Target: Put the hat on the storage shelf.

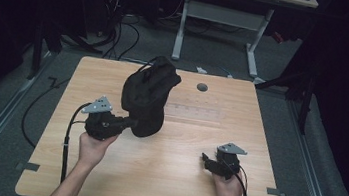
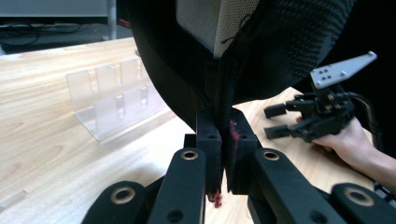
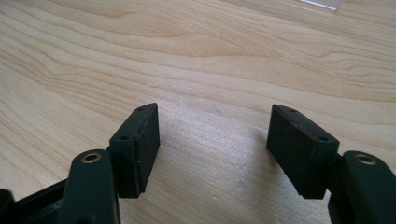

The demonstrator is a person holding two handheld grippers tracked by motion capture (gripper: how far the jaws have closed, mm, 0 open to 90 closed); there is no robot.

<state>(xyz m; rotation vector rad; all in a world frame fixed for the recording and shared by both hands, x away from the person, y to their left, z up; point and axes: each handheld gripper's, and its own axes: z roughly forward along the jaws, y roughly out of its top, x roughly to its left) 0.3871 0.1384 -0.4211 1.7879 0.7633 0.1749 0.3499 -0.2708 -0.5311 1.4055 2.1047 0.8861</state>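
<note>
Left gripper (image 2: 223, 140): jaws pinched tight on a fabric seam at the lower edge of the black bag (image 1: 146, 97). Bag: upright, lifted over the middle of the wooden table (image 1: 102, 180). Clear plastic rack (image 2: 114, 95): on the tabletop just behind the bag. Right gripper (image 3: 212, 140): jaws spread, nothing between them, low over bare wood, well apart from the bag.

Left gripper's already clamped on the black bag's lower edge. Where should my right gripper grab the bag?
Take the black bag by the strap loop at its top, coming from the right gripper's side. The bag stands tall, held low by the left gripper, and the loop sticks out, likely thin enough for open jaws.
</note>
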